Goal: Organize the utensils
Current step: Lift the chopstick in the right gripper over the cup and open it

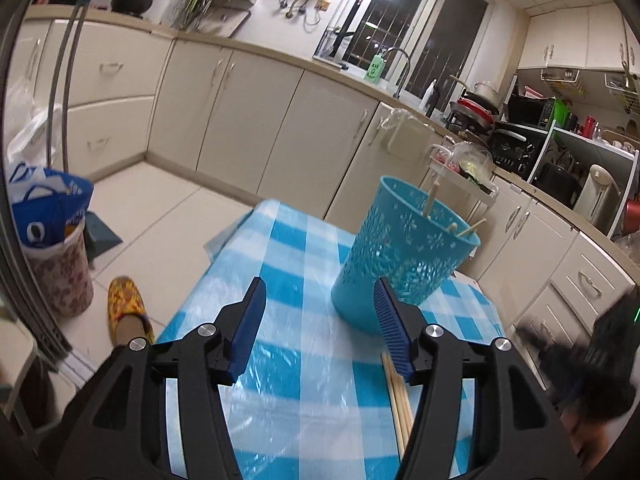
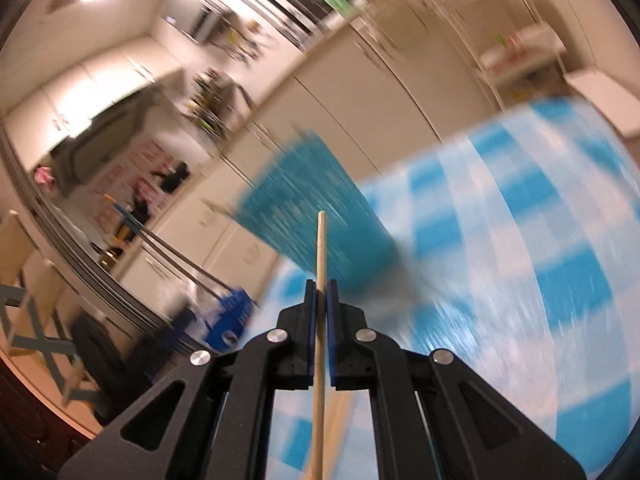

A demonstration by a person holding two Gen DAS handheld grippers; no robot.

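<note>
We reckon the job is partway done: a few wooden chopsticks (image 1: pixel 432 199) already stand in the perforated turquoise plastic cup (image 1: pixel 404 252) on the checked bench (image 1: pixel 288 264). Our right tongs (image 2: pixel 321 292) pinch one slim round chopstick (image 2: pixel 320 248) (the view is blurred). Our left tongs (image 1: pixel 320 312) gape empty; several pale sticks (image 1: pixel 398 404) remain lying beneath them.
</note>
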